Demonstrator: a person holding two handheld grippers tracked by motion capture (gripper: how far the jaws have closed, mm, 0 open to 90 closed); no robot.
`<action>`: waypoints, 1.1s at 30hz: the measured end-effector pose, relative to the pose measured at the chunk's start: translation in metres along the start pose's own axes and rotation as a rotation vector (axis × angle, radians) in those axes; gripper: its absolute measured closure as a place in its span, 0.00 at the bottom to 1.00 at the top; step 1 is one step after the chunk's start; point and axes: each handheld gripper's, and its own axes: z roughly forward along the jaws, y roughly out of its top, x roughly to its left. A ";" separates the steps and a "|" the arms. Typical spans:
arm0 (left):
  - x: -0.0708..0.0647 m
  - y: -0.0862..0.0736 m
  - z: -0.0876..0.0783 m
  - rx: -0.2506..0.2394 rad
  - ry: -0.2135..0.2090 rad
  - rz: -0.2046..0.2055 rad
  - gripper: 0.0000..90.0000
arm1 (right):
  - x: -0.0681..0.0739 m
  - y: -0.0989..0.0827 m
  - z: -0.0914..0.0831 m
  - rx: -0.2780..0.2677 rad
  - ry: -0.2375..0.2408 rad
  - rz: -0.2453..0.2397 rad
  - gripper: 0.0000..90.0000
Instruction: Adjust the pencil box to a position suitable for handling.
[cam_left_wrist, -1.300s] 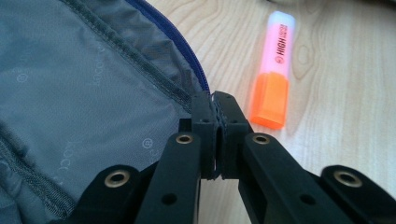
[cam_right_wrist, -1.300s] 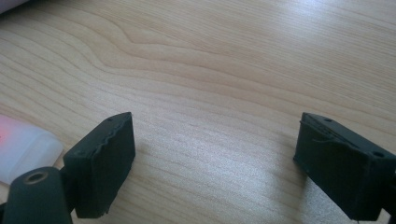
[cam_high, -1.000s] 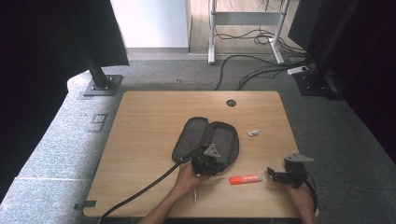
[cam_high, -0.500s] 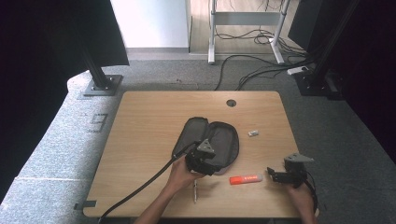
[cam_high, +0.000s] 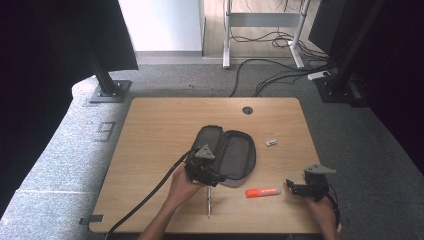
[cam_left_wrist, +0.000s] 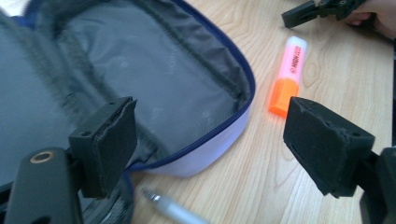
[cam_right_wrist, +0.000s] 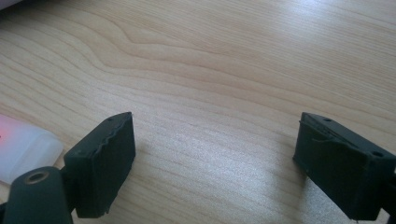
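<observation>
Holding our left tool (cam_high: 216, 178) over the near edge of the open grey fabric pencil case (cam_high: 227, 154), we have just been spreading its jaws, and nothing sits between them. A silver pen (cam_high: 209, 202) lies on the pale wooden surface (cam_high: 155, 130) just below. Our right tool (cam_high: 292, 187) rests released near the orange highlighter (cam_high: 263, 192), which lies beside the case.

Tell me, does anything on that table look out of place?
Nothing is spilled or broken. The pencil case lies unzipped and empty, while a pen, an orange highlighter and a small eraser lie loose on the table around it.
</observation>
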 end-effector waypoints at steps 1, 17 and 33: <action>0.001 -0.001 -0.002 -0.003 0.009 -0.003 0.18 | 0.000 0.000 0.000 0.000 0.000 0.000 0.13; 0.016 -0.031 -0.040 -0.022 0.113 -0.068 0.11 | 0.000 0.000 0.000 0.000 0.000 0.000 0.13; 0.028 -0.069 -0.056 -0.027 0.216 -0.095 0.00 | 0.000 0.000 0.000 0.000 0.000 0.000 0.13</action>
